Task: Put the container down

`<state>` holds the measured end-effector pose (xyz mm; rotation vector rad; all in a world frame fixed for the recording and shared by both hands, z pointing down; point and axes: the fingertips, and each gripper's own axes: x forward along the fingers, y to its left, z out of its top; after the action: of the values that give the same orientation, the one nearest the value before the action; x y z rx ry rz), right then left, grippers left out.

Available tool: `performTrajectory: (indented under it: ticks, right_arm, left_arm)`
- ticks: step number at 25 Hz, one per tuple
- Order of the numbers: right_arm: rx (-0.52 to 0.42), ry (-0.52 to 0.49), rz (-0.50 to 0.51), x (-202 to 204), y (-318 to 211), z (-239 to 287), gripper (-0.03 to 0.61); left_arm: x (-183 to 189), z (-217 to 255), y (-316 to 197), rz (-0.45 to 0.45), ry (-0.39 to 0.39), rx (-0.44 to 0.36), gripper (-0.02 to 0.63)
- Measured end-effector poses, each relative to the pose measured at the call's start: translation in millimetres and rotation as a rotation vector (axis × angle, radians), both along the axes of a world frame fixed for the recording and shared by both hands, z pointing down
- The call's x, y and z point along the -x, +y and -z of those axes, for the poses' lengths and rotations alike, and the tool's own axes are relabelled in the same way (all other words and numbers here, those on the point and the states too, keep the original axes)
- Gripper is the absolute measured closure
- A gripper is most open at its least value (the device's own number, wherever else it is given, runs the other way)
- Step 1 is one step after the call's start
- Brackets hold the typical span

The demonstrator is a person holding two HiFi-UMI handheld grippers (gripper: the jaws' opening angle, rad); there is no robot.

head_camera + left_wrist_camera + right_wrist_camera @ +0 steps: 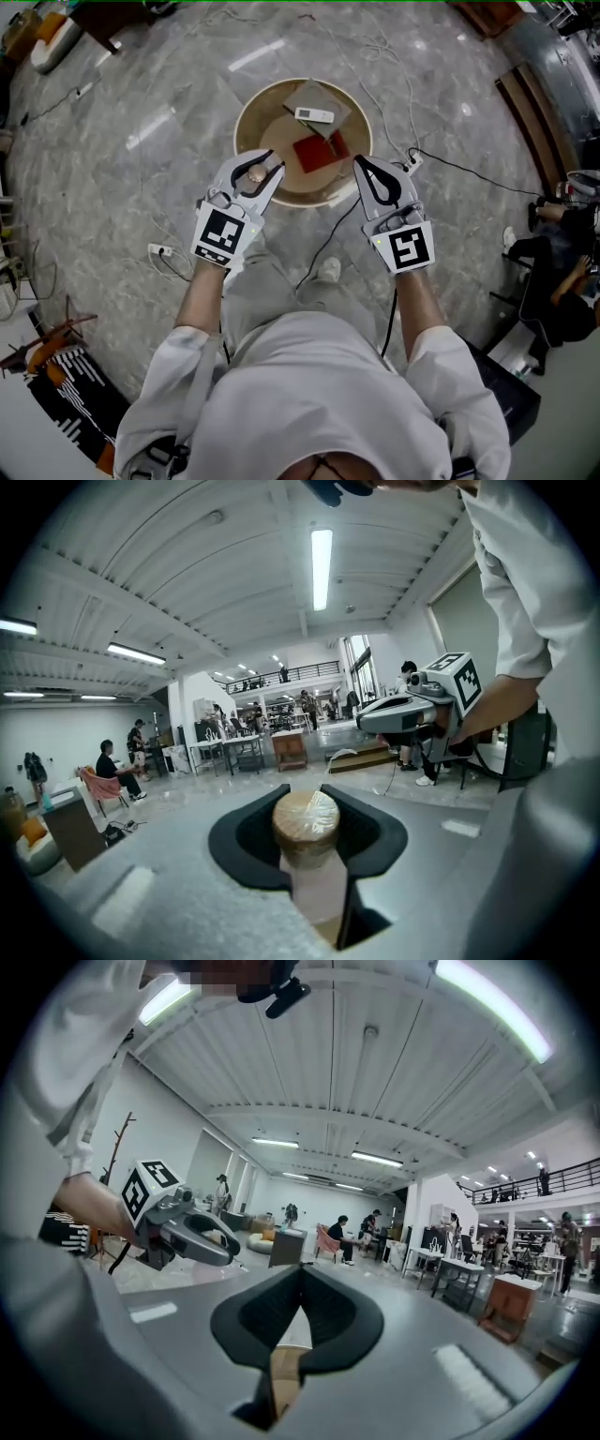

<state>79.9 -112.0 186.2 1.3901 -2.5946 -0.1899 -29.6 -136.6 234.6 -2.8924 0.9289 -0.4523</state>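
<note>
Left gripper: jaws at narrow opening, clamped on container. Container is a pale body with cork-coloured cap, cap toward the jaw tips. In head view, container overlaps near-left edge of round table.

Right gripper: jaws together at tips, nothing between them. Positioned at near-right edge of table, apart from left gripper.

On table: white remote toward far edge, red book near centre.
</note>
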Motion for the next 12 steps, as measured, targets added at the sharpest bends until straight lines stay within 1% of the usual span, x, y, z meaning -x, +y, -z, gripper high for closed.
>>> performTrajectory:
  ticks: [3,6,9,12]
  right_arm:
    - [-0.012,0.008,-0.046,9.7,-20.3,-12.3,0.574]
    - [-0.022,-0.011,-0.089,20.5,-42.1,-21.4,0.574]
    - [-0.026,-0.028,-0.096,27.7,-61.1,-41.0,0.574]
    - [-0.020,-0.040,-0.074,28.8,-75.2,-73.1,0.574]
  left_arm:
    - [8.4,-16.6,-23.9,-0.047,0.004,0.000,0.511]
    - [13.7,-38.1,-45.6,-0.074,0.006,0.010,0.511]
    - [13.4,-65.7,-63.1,-0.070,0.003,0.026,0.511]
    - [8.1,-98.8,-77.5,-0.049,0.003,0.030,0.511]
